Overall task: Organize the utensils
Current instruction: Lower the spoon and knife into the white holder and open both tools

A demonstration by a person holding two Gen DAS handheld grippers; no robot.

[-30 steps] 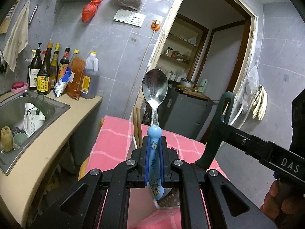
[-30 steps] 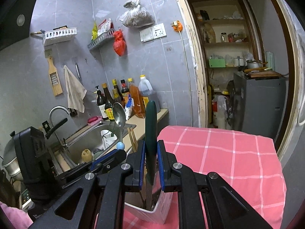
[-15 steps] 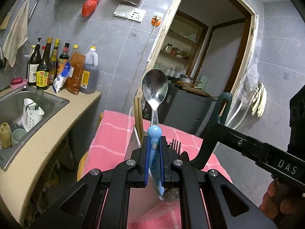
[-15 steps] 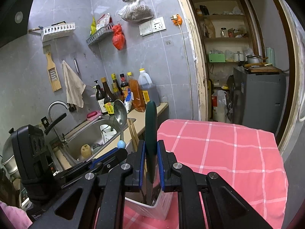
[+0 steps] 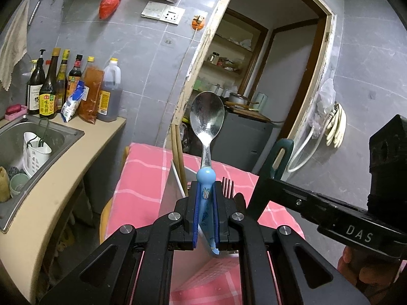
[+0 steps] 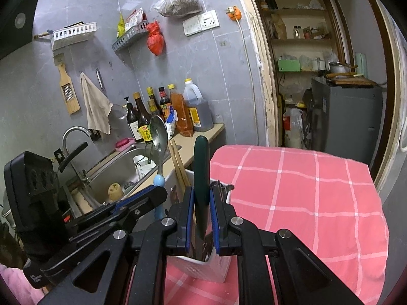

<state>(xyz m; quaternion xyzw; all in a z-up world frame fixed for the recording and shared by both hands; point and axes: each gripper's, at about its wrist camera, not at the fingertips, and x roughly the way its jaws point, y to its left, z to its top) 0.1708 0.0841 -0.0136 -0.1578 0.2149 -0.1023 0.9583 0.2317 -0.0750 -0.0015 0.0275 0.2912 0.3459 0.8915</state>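
Two close wrist views, slightly downward, sharing the holder (white).

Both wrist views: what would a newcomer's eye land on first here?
The spoon, bowl up, its blue handle clamped in the left gripper over the white utensil holder. Next, the dark green handle pinched upright in the right gripper, above the same holder on the pink checked tablecloth. Behind, bottles line the counter beside the sink.

Two black grippers with blue-lined jaws, silver screws, white "DAS" lettering; a pink sleeve.
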